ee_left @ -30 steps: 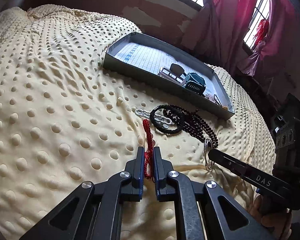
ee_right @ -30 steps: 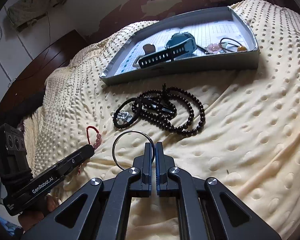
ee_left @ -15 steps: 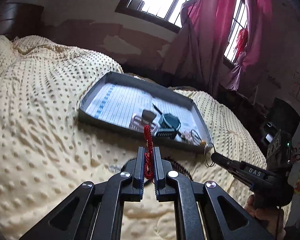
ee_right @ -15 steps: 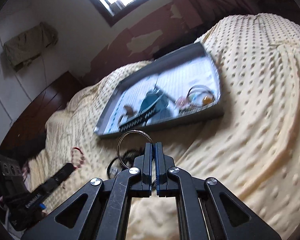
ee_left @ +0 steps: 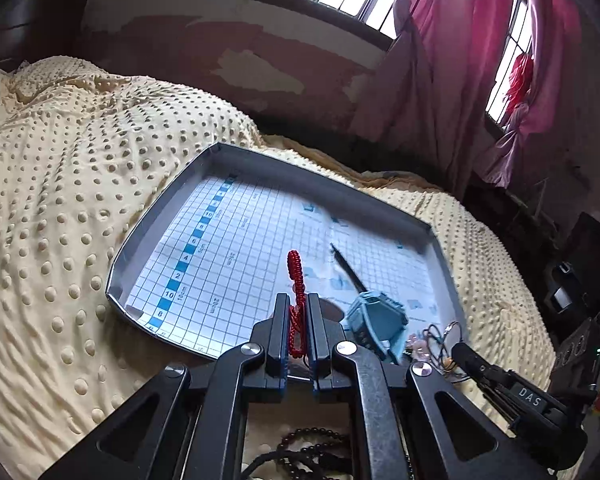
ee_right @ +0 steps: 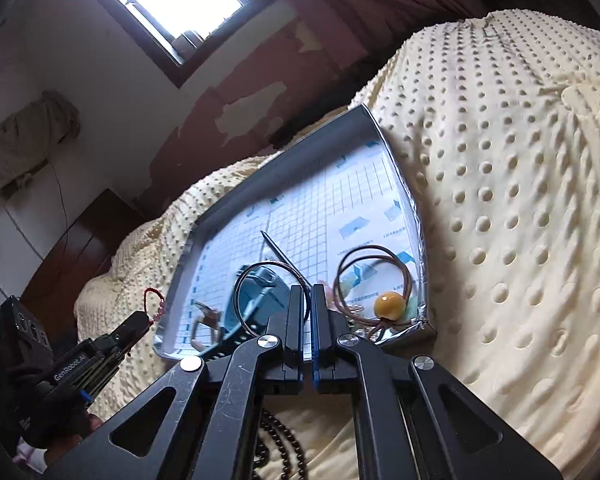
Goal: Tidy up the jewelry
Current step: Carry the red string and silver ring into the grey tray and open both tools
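Observation:
My left gripper (ee_left: 298,300) is shut on a red braided bracelet (ee_left: 296,268), which stands up between the fingers above the near edge of the grey tray (ee_left: 316,172). My right gripper (ee_right: 307,292) is shut on a thin metal ring (ee_right: 260,266), held over the tray's (ee_right: 404,184) near right part. Inside the tray lie a teal watch (ee_left: 376,316), a cord bracelet with an amber bead (ee_right: 390,303) and a buckle piece (ee_right: 202,326). The right gripper's tip (ee_left: 460,350) shows at the tray's right corner. At the tray's left edge, the left gripper (ee_right: 140,322) shows with the red bracelet (ee_right: 154,300).
The tray has a grid-paper lining and rests on a yellow dotted bedspread (ee_left: 60,200). A black bead necklace (ee_left: 312,440) lies on the bedspread under my grippers. A wall, a window and pink curtains (ee_left: 440,60) stand behind the bed.
Both grippers have risen off the bedspread and moved forward over the tray, the left with the red bracelet and the right with the metal ring. The black beads stay behind.

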### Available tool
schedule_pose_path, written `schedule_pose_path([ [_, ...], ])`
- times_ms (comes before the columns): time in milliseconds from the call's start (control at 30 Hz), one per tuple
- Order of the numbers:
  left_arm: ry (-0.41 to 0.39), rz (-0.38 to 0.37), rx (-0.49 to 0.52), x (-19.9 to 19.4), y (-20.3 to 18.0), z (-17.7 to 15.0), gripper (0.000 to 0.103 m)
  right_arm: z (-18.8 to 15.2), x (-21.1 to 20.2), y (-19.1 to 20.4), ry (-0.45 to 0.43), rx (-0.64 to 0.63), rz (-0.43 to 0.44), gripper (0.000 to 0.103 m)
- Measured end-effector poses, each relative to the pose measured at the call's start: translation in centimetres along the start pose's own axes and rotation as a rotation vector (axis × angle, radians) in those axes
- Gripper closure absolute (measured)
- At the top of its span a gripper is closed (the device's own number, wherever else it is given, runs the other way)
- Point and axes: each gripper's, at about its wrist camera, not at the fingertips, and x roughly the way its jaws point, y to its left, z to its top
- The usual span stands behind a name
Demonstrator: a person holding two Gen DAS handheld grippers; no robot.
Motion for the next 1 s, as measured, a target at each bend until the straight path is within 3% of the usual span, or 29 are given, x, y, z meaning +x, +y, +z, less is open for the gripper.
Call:
schedule_pose_path([
  [200,0.047,0.038,-0.054,1.8,1.3,-1.0,0.095,-0.1,1.5,-0.8,0.027,0.02,-0.011,0.1],
  [533,0.067,0.054,-0.015,1.8,0.7,-1.7,0.091,-0.6,2.4,0.4,0.062,-0.07,-0.052,0.1],
  [600,0.064,0.069,0.004,1.5,0.5,-1.9,0.083,-0.7,2.3,1.2,0.061,-0.111,-0.067,0.099],
  [667,0.052,0.079,0.022,0.9,0.2,-2.0,0.061,-0.7,2.1,2.0,0.057,-0.152,-0.071,0.095],
  [767,0.017,0.07,0.032,-0.8,-0.1,-2.0,0.03,-0.7,1.0,3.0,0.03,-0.211,-0.072,0.073],
  [833,-0.007,0.073,0.04,-2.1,-0.4,-1.9,0.026,-0.7,0.0,3.6,0.006,-0.245,-0.074,0.067],
  [900,-0.034,0.082,0.055,-3.6,-0.7,-1.9,0.014,-0.7,-0.9,4.1,-0.003,-0.268,-0.078,0.063],
  [933,-0.056,0.098,0.063,-4.5,-0.8,-2.0,0.002,-0.8,-1.5,4.2,-0.006,-0.273,-0.085,0.06],
  [1000,-0.119,0.11,0.074,-6.4,-1.2,-2.2,0.0,-1.2,-3.0,4.6,-0.03,-0.291,-0.092,0.04],
])
